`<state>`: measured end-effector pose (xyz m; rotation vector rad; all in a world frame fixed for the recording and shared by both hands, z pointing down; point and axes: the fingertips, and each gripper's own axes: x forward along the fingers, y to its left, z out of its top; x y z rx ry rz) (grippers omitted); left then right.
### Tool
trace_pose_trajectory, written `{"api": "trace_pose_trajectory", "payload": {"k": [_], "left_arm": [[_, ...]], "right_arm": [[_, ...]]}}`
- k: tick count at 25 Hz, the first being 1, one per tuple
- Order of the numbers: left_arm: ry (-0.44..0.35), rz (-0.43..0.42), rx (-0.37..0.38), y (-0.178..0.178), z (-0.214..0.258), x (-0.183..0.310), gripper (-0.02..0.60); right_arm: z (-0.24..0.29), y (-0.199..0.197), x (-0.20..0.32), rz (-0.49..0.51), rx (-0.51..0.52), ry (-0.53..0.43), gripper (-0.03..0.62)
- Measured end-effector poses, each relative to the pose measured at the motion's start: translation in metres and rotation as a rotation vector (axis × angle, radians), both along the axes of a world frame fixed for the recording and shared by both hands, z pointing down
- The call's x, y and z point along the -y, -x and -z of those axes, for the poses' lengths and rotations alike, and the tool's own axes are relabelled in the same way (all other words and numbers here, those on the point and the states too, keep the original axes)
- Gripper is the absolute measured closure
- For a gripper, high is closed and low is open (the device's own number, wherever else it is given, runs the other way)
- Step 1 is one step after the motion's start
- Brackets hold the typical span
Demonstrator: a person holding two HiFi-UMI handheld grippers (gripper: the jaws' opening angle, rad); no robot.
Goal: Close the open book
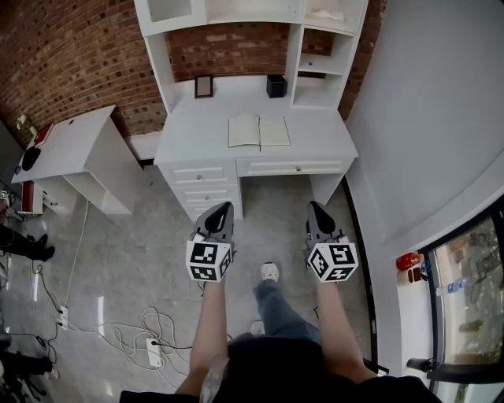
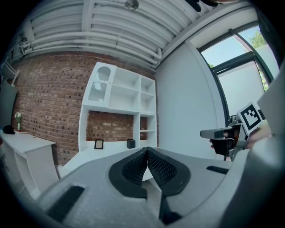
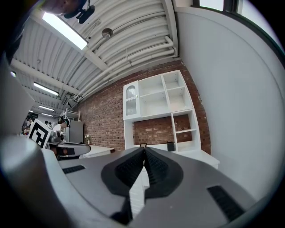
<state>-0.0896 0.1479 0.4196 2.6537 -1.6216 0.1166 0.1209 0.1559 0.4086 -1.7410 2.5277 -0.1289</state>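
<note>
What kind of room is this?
Probably a study or workroom: a white desk with drawers holds an open book, white shelves rise above it, and a brick wall stands behind.

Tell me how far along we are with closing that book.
Nothing looks done: the book lies open, flat on the white desk. In hand: nothing; the left gripper and right gripper are both shut and empty, held over the floor short of the desk. Left: reach the desk, then probably flip one half over the other.
</note>
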Motion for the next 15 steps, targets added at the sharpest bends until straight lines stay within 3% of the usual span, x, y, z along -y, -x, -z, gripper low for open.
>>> {"api": "trace_pose_trajectory", "payload": {"k": [6,15], "left_arm": [[-0.005,0.007,0.004,0.003,0.000,0.022,0.574],[0.021,0.029,0.003,0.003,-0.016,0.080,0.574]], "right_arm": [[0.000,0.001,0.024,0.020,0.029,-0.005,0.557],[-0.009,0.008,0.086,0.088,0.062,-0.009,0.420]]}}
